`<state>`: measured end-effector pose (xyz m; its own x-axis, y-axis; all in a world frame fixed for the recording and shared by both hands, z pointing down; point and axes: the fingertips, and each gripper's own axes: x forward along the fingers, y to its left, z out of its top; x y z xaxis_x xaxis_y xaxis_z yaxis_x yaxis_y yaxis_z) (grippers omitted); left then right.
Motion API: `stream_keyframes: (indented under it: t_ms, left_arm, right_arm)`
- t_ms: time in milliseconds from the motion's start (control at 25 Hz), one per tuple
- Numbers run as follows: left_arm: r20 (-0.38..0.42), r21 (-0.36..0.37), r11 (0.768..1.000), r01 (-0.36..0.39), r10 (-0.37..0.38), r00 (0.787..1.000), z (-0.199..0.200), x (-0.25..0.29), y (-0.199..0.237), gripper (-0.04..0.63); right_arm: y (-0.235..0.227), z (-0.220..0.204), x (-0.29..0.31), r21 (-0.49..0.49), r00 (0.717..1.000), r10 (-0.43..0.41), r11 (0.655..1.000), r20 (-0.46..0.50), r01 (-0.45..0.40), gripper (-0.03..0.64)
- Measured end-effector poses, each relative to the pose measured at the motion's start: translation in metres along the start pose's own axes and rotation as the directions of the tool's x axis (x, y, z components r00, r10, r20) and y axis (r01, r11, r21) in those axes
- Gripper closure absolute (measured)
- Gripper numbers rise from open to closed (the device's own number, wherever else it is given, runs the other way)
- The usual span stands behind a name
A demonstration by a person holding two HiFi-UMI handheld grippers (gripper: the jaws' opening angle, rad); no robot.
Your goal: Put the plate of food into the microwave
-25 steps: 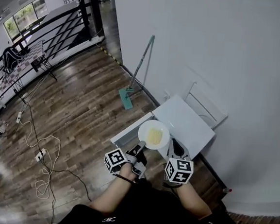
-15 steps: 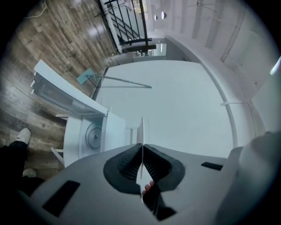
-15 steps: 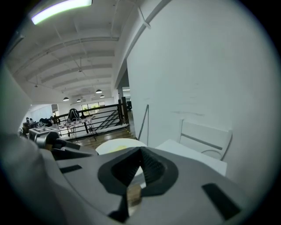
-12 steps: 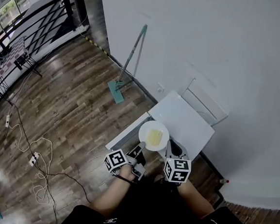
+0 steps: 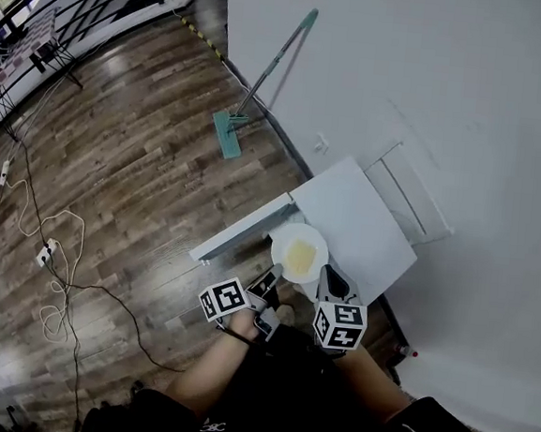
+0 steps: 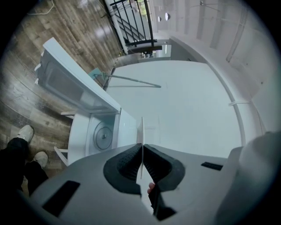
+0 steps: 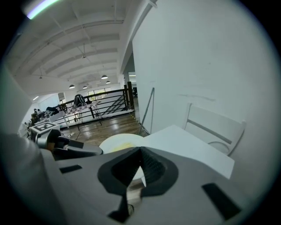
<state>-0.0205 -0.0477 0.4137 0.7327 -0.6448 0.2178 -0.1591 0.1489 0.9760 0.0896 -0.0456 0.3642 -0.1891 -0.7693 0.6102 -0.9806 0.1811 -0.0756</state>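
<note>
A white plate (image 5: pixel 300 252) with yellow food on it hangs level in front of the white microwave (image 5: pixel 357 218), over its opening. The microwave's door (image 5: pixel 239 229) stands swung open to the left. My left gripper (image 5: pixel 270 282) is shut on the plate's near-left rim, and in the left gripper view the plate (image 6: pixel 141 129) shows edge-on between the pads of that gripper (image 6: pixel 142 150). My right gripper (image 5: pixel 327 277) is shut on the near-right rim. In the right gripper view the plate (image 7: pixel 115 143) lies just beyond that gripper (image 7: pixel 140 165). The glass turntable (image 6: pixel 103 134) shows inside the cavity.
A white chair (image 5: pixel 413 197) stands against the wall behind the microwave. A green mop (image 5: pixel 262 80) leans on the wall to the left. Cables and a power strip (image 5: pixel 45 255) lie on the wooden floor. My shoes (image 6: pixel 26 132) stand below the microwave.
The head view has swung, so the floor and wall sit differently in frame. The plate stays held by both grippers at the microwave's open front, with little shift against it.
</note>
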Motion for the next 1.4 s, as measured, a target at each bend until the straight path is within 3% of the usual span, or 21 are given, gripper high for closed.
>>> stream_keyframes:
  t_ms: [280, 480, 560, 680, 1040, 1200, 1400]
  left_arm:
    - [0.116, -0.043, 0.998, 0.049, -0.044, 0.992, -0.012, 0.002, 0.044, 0.586]
    - [0.215, -0.184, 0.980, 0.077, -0.037, 0.976, -0.025, -0.003, 0.102, 0.586]
    - [0.229, -0.165, 0.983, 0.076, -0.037, 0.973, -0.027, -0.004, 0.123, 0.586]
    - [0.229, -0.080, 0.993, 0.091, -0.071, 0.971, -0.021, 0.005, 0.148, 0.586]
    - [0.204, -0.062, 0.985, 0.158, -0.143, 0.968, -0.013, 0.050, 0.213, 0.586]
    - [0.156, -0.019, 0.988, 0.155, -0.151, 0.976, -0.009, 0.076, 0.236, 0.586]
    - [0.113, -0.040, 0.984, 0.173, -0.168, 0.979, -0.014, 0.111, 0.253, 0.586]
  right_arm:
    - [-0.005, -0.039, 0.022, -0.045, 0.990, 0.110, 0.992, -0.085, -0.114, 0.607]
    - [0.010, -0.081, 0.045, -0.094, 0.977, 0.183, 0.977, -0.105, -0.193, 0.607]
    - [0.012, -0.099, 0.053, -0.085, 0.979, 0.174, 0.979, -0.105, -0.183, 0.607]
    - [0.009, -0.121, 0.068, -0.054, 0.985, 0.141, 0.988, -0.098, -0.147, 0.607]
    - [-0.006, -0.187, 0.113, 0.062, 0.996, -0.004, 0.998, -0.086, 0.010, 0.607]
    - [-0.011, -0.207, 0.128, 0.106, 0.996, -0.012, 0.994, -0.090, 0.021, 0.607]
    - [-0.033, -0.224, 0.144, 0.114, 0.995, -0.035, 0.992, -0.095, 0.046, 0.607]
